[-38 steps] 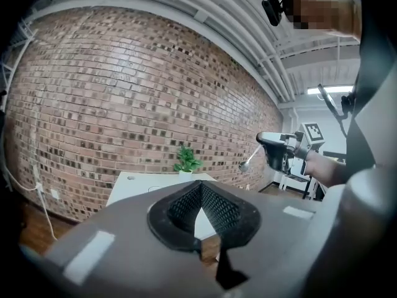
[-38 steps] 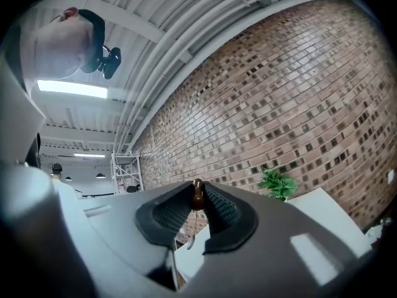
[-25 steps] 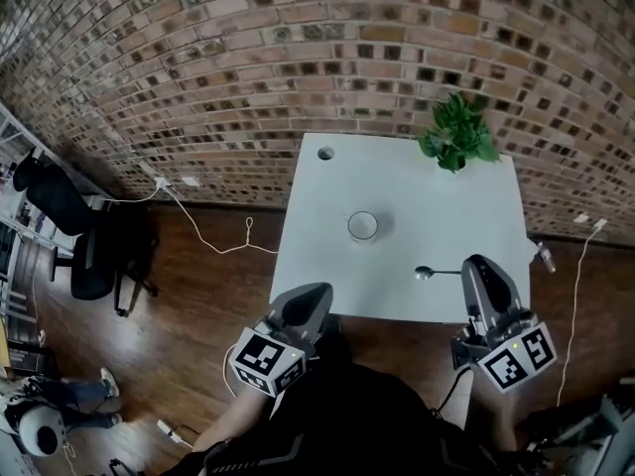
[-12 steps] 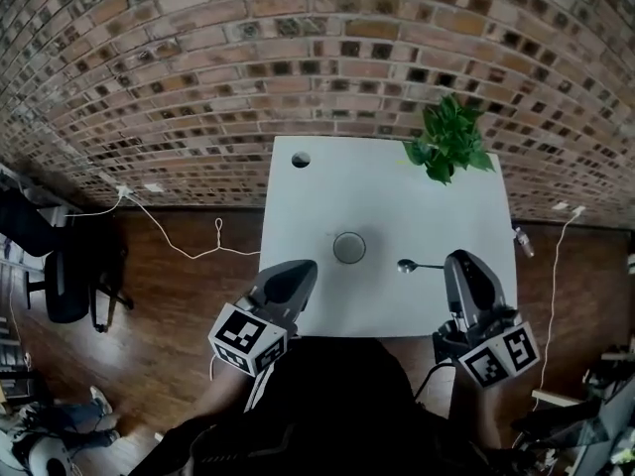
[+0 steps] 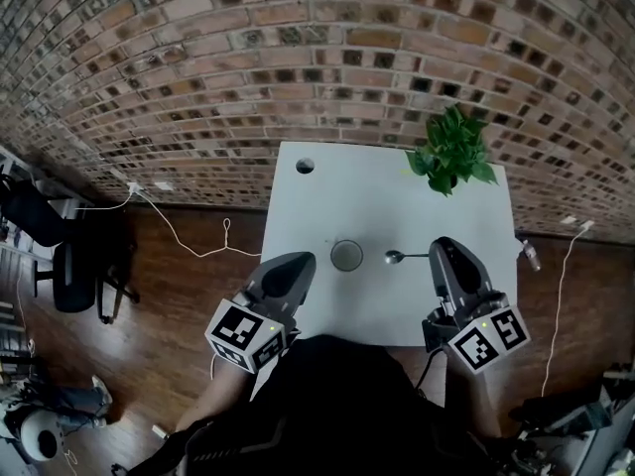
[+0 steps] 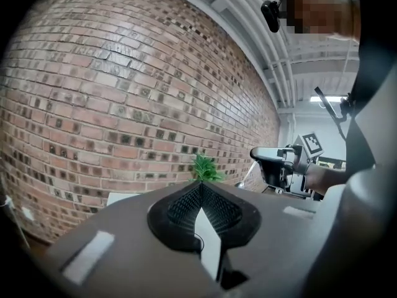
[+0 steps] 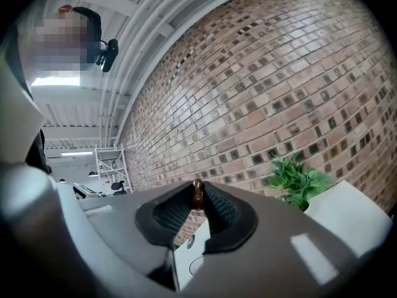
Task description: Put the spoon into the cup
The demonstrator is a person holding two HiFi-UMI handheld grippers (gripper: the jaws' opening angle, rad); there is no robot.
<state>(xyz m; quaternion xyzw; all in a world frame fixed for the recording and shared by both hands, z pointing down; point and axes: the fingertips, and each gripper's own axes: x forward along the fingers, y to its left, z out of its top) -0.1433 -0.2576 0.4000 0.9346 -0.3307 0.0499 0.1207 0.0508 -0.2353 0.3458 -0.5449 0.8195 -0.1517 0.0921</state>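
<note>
On the white table stands a small round cup, seen from above. Just to its right is the bowl of the spoon, whose handle runs right into my right gripper. That gripper is shut on the handle, and the brown handle end shows between its pads. My left gripper sits at the table's near-left edge, left of the cup. It is shut, its pads meet at the tip, and nothing is between them. The right gripper also shows at the right of the left gripper view.
A potted green plant stands at the table's far right corner, and a round cable hole is at the far left. The brick wall runs behind the table. An office chair and a white cable are on the wooden floor at left.
The right gripper has carried the spoon left, so its bowl is now closer to the cup and level with it. The left gripper has come forward to the table's near-left edge.
</note>
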